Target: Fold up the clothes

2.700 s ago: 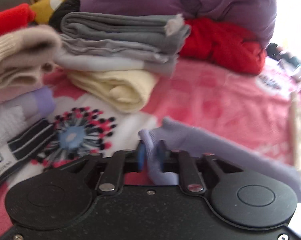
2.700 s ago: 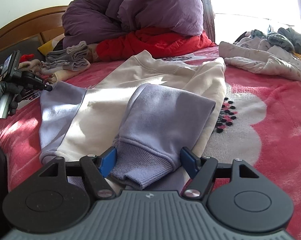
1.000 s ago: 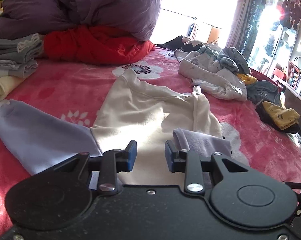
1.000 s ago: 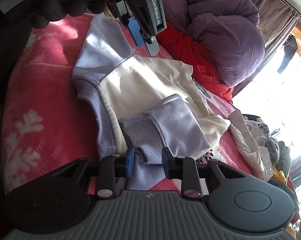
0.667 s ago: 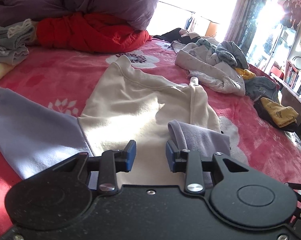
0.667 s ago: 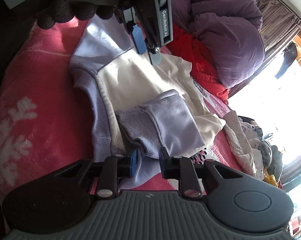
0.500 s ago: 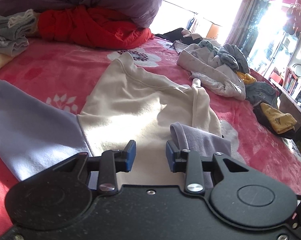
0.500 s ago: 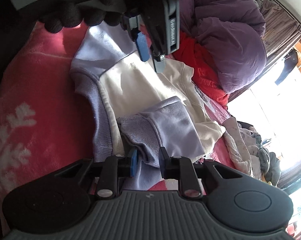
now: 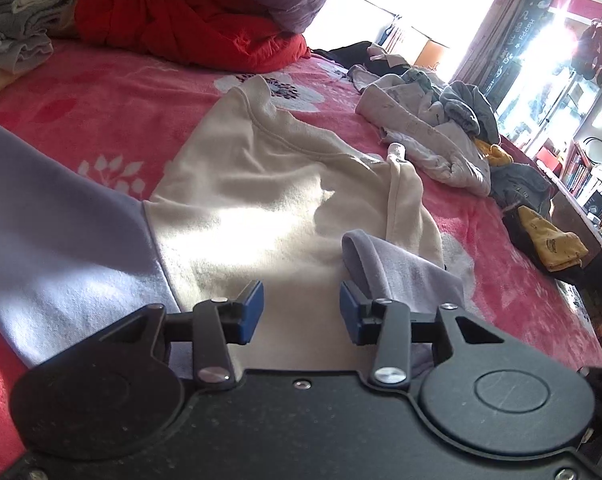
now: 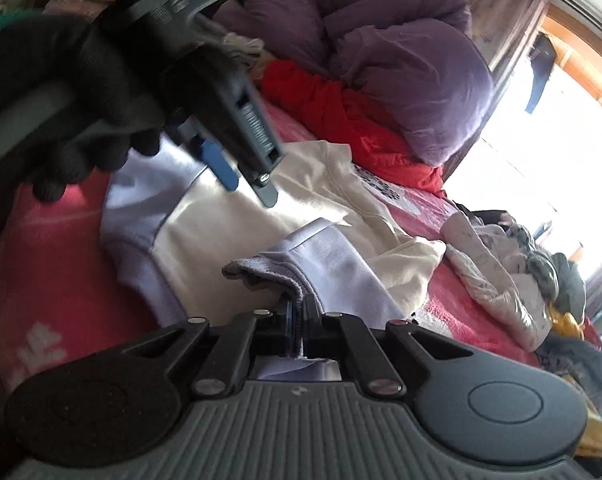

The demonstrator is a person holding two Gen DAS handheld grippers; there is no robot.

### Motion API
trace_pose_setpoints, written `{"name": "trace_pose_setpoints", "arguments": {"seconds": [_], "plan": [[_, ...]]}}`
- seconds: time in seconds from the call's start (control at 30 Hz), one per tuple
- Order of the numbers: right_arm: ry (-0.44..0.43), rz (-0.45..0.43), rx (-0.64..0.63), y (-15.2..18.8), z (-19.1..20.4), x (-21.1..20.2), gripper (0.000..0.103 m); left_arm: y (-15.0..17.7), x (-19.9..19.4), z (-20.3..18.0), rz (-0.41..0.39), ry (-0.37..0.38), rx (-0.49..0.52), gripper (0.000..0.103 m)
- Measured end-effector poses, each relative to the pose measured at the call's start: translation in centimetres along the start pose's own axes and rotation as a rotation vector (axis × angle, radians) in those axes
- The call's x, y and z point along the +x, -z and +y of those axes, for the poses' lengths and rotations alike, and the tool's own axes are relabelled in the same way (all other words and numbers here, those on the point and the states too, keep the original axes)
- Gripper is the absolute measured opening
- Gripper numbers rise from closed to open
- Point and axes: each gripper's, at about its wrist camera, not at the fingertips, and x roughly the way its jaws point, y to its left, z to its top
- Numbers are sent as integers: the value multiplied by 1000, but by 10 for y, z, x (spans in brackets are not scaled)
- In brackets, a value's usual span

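A cream sweatshirt (image 9: pixel 261 184) with lilac sleeves lies spread on the pink bed blanket (image 9: pixel 101 96). One lilac sleeve (image 9: pixel 53 216) stretches out flat to the left. The other lilac sleeve (image 10: pixel 333 260) is folded over the cream body, and my right gripper (image 10: pixel 297 328) is shut on its ribbed cuff (image 10: pixel 261 272), lifting it slightly. My left gripper (image 9: pixel 301 312) hovers over the cream hem, its jaws opening with nothing between them. In the right wrist view the left gripper (image 10: pixel 241 172) hangs above the sweatshirt, held by a black-gloved hand (image 10: pixel 81 120).
A purple duvet (image 10: pixel 401 60) and a red garment (image 9: pixel 189 28) are heaped at the bed's head. Folded grey clothes (image 9: pixel 13 36) are stacked at the far left. A pile of loose pale and grey clothes (image 9: pixel 433 136) lies right, with yellow items (image 9: pixel 549 240) and bookshelves (image 9: pixel 589 192) beyond.
My right gripper closed on the folded sleeve's ribbed cuff and raised it. My left gripper sank toward the cream hem and its jaws widened.
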Motion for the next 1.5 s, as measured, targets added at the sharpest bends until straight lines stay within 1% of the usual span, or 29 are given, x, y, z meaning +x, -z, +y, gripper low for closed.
{"name": "trace_pose_setpoints", "arguments": {"seconds": [0.17, 0.23, 0.4, 0.57, 0.7, 0.83, 0.93, 1.17, 1.27, 1.37, 1.5], "plan": [[58, -43, 294, -1, -67, -12, 5, 3, 1, 0, 9, -4, 6, 42], [55, -55, 455, 9, -104, -15, 5, 3, 2, 0, 12, -3, 4, 42], [44, -67, 790, 45, -173, -19, 5, 5, 6, -1, 23, -2, 7, 43], [48, -75, 1019, 77, -220, -25, 5, 5, 9, -1, 33, 3, 10, 45], [48, -105, 1199, 98, -253, -34, 6, 5, 11, -1, 38, 8, 12, 46], [47, -133, 1303, 114, -274, -45, 6, 5, 11, -2, 41, 12, 16, 47], [54, -148, 1357, 126, -282, -55, 6, 5, 12, -2, 43, 13, 19, 47], [75, -142, 1500, 161, -297, -77, 6, 6, 12, -4, 49, 17, 29, 49], [82, -111, 1548, 175, -304, -80, 6, 6, 12, -4, 49, 17, 31, 49], [99, -54, 1573, 191, -313, -75, 6, 7, 12, -5, 50, 17, 35, 49], [133, 36, 1542, 201, -331, -61, 6, 8, 13, -6, 54, 15, 42, 50]]}}
